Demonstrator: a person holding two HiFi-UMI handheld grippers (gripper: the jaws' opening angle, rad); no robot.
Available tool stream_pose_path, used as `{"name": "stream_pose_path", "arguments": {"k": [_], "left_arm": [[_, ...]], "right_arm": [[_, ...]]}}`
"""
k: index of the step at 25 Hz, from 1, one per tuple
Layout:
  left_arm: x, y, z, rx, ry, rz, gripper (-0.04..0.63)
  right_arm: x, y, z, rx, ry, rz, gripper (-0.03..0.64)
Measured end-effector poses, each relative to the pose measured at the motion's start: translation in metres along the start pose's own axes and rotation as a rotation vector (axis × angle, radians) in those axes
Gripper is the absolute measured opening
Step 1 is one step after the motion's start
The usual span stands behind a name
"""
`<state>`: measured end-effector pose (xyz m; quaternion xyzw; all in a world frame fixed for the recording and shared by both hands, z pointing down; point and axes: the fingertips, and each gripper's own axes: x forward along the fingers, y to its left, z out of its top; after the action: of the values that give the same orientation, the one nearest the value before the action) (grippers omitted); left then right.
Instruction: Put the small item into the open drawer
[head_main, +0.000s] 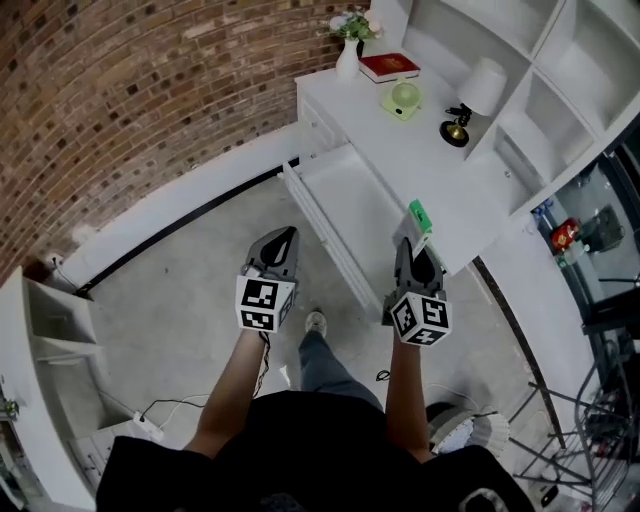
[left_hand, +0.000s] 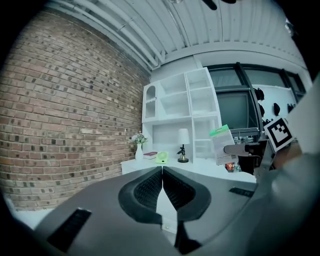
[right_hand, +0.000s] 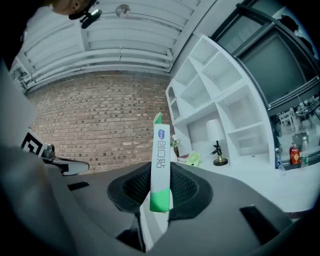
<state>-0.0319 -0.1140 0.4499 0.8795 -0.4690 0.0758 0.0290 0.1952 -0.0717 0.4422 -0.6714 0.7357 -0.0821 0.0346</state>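
Observation:
My right gripper (head_main: 412, 243) is shut on a small flat white-and-green packet (head_main: 420, 217), which stands up between the pads in the right gripper view as the packet (right_hand: 160, 165). It hovers over the near right corner of the open white drawer (head_main: 352, 200), at the desk's (head_main: 420, 150) edge. To the left, my left gripper (head_main: 285, 238) hangs over the floor beside the drawer's front, jaws shut with nothing between them (left_hand: 162, 187). From the left gripper view the packet (left_hand: 222, 145) shows at the right.
On the desk stand a white vase with flowers (head_main: 349, 45), a red book (head_main: 390, 67), a green round object (head_main: 403, 98) and a white lamp (head_main: 474, 95). White shelves (head_main: 520, 70) rise behind. A brick wall (head_main: 120, 100) runs along the left. A person's foot (head_main: 316, 322) is on the floor.

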Motion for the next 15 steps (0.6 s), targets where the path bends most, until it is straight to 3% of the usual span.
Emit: {"name": "stream_pose_path", "arguments": {"k": [8, 15], "left_arm": [[0.133, 0.068, 0.014, 0.014, 0.031, 0.018, 0.023], [0.186, 0.108, 0.018, -0.01, 0.037, 0.041, 0.023]], "right_arm": [[0.15, -0.016, 0.005, -0.018, 0.064, 0.044, 0.083], [0.216, -0.017, 0.001, -0.016, 0.102, 0.069, 0.083]]}}
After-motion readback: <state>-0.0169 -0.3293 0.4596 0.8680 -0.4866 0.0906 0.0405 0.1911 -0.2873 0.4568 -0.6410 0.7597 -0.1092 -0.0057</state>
